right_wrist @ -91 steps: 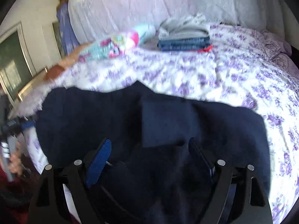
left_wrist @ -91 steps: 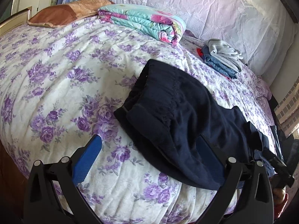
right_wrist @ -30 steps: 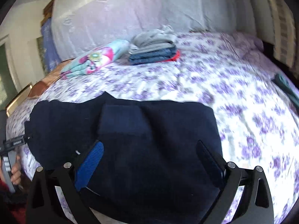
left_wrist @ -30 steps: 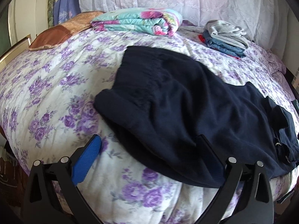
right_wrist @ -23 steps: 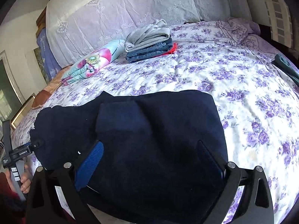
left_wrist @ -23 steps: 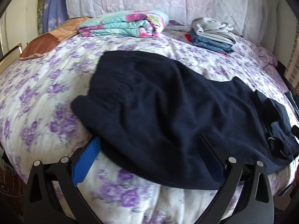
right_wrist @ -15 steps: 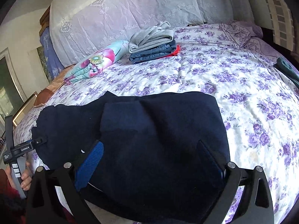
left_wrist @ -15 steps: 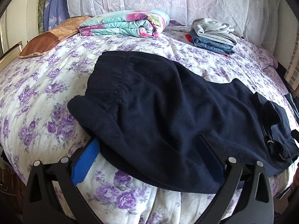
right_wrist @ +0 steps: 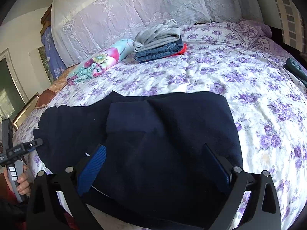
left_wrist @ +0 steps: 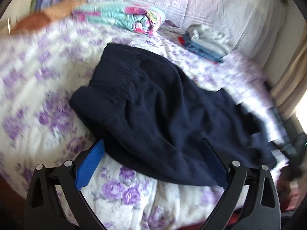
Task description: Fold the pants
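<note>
Dark navy pants (left_wrist: 163,103) lie spread across the floral bed, waistband end toward the left in the left wrist view. My left gripper (left_wrist: 153,157) hangs open just above the near hem, nothing between its fingers. From the right wrist view the same pants (right_wrist: 153,134) show a folded-over flap in the middle. My right gripper (right_wrist: 155,163) is open over the near edge of the cloth, fingers apart on both sides. At the far left of that view a hand holds the left gripper's handle (right_wrist: 13,153).
The bed sheet (right_wrist: 249,88) is white with purple flowers. A rolled floral quilt (right_wrist: 99,61) and a stack of folded clothes (right_wrist: 159,42) sit near the draped headboard. A brown cushion (left_wrist: 38,19) lies back left. A teal item (right_wrist: 295,69) rests at the right edge.
The left wrist view has swung and blurred; the left gripper has shifted left and tilted. The pants' near side is more rumpled. The right gripper has barely moved.
</note>
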`<state>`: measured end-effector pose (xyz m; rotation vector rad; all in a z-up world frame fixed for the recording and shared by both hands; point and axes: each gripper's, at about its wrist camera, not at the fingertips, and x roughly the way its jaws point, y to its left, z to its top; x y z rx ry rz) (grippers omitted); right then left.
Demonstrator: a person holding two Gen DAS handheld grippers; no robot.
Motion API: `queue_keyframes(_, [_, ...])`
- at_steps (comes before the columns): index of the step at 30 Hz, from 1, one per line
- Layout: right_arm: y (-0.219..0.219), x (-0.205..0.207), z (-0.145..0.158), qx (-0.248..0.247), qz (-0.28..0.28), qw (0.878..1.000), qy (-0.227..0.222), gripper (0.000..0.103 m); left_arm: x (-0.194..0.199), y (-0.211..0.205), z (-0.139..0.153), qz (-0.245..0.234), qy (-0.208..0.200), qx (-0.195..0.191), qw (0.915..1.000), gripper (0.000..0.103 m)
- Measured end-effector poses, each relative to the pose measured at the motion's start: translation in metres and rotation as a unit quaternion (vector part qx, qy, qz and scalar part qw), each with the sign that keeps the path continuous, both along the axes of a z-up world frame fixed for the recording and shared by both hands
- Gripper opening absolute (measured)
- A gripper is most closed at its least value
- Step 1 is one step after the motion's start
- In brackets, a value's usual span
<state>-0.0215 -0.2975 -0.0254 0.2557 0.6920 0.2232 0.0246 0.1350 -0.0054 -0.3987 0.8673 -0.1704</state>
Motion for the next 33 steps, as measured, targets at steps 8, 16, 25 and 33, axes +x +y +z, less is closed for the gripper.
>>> queue_keyframes(8, [0.029,0.016,0.012,-0.008,0.03,0.999,-0.018,0.1,0.01,0.051,-0.013,-0.004,0.028,-0.243,0.9697,0.096])
queue_keyframes(16, [0.032,0.017,0.011,-0.019,0.024,0.999,-0.019,0.1,0.001,0.064,-0.017,0.023,0.054,-0.256,0.9648,0.095])
queue_keyframes(25, [0.002,0.02,0.003,-0.021,-0.02,0.999,-0.02,0.1,0.027,0.05,-0.018,0.036,0.053,-0.201,0.9775,0.096])
queue_keyframes(33, [-0.058,0.048,0.013,-0.009,-0.021,0.999,-0.023,0.1,0.02,0.06,-0.026,0.063,0.054,-0.166,0.9826,0.035])
